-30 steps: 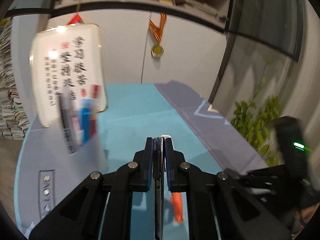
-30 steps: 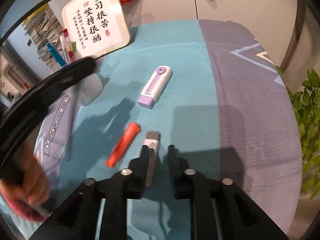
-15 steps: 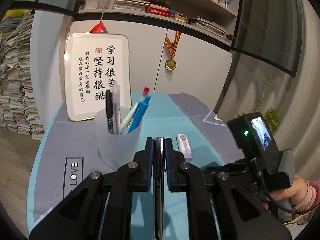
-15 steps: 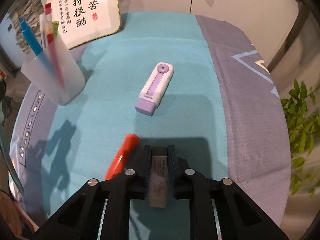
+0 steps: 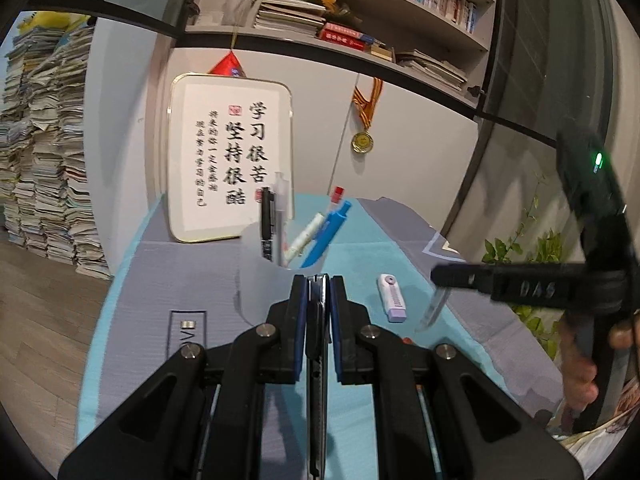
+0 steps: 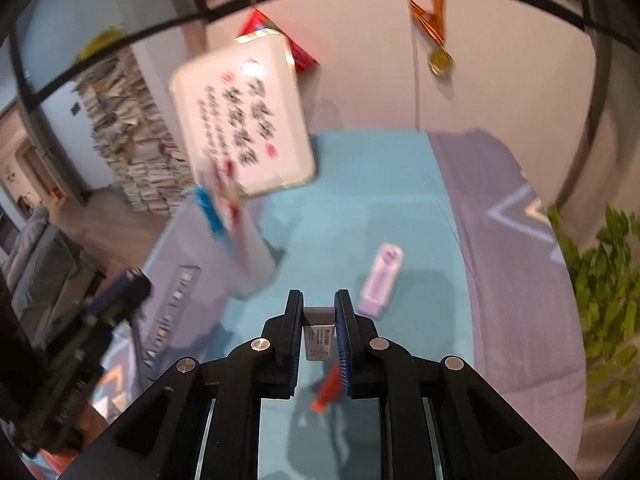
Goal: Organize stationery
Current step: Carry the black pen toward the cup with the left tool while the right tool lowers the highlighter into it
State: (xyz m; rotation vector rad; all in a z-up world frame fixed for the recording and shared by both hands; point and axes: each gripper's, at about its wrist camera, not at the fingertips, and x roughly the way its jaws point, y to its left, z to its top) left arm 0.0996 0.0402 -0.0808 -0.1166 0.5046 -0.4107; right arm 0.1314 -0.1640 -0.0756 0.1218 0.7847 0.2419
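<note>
A translucent white pen cup [image 5: 272, 276] holding several pens stands on the teal mat just beyond my left gripper [image 5: 318, 280], which is shut on a thin dark pen [image 5: 317, 344]. My right gripper [image 6: 319, 312] is shut on a small grey-and-white eraser [image 6: 319, 336] and holds it above the mat; the cup [image 6: 236, 256] is to its front left. A purple-and-white correction tape [image 6: 380, 280] lies on the mat ahead right, also in the left wrist view [image 5: 392, 298]. An orange marker [image 6: 326, 392] lies below the right gripper.
A framed calligraphy sign [image 5: 228, 164] leans on the wall behind the cup. A medal [image 5: 362, 142] hangs on the wall. A green plant [image 6: 600, 312] stands off the table's right edge. Stacks of paper [image 5: 44, 152] rise at far left.
My right gripper closed on the eraser and lifted it off the mat, tilting up. My left gripper, still holding the pen, swung to face the pen cup.
</note>
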